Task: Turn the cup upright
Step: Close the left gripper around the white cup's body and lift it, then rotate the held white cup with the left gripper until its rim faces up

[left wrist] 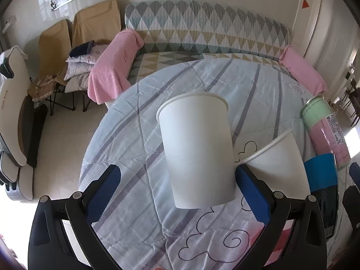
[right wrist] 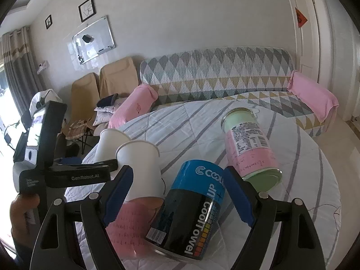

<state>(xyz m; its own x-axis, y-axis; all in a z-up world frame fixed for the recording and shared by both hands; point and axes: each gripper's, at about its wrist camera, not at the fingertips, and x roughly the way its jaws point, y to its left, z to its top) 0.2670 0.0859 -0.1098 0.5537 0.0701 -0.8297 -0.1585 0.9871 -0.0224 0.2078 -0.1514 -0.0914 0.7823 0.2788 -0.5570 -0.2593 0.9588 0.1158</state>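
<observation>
A white paper cup (left wrist: 198, 148) stands upright, mouth up, on the round cloth-covered table (left wrist: 135, 135). It sits between my left gripper's (left wrist: 177, 193) blue fingers, which are wide open; the right finger is next to the cup's base. A second white paper cup (left wrist: 279, 164) stands just right of it. In the right wrist view both cups show, the near one (right wrist: 141, 168) and the far one (right wrist: 108, 144), with the left gripper's body beside them. My right gripper (right wrist: 177, 198) is open around a blue and black CoolTowel can (right wrist: 191, 213).
A green and pink can (right wrist: 249, 146) stands on the table at the right; it also shows in the left wrist view (left wrist: 326, 132). A pink paper sheet (right wrist: 126, 229) lies under the cans. A patterned sofa (left wrist: 202, 36) and folding chairs (left wrist: 90, 33) stand beyond the table.
</observation>
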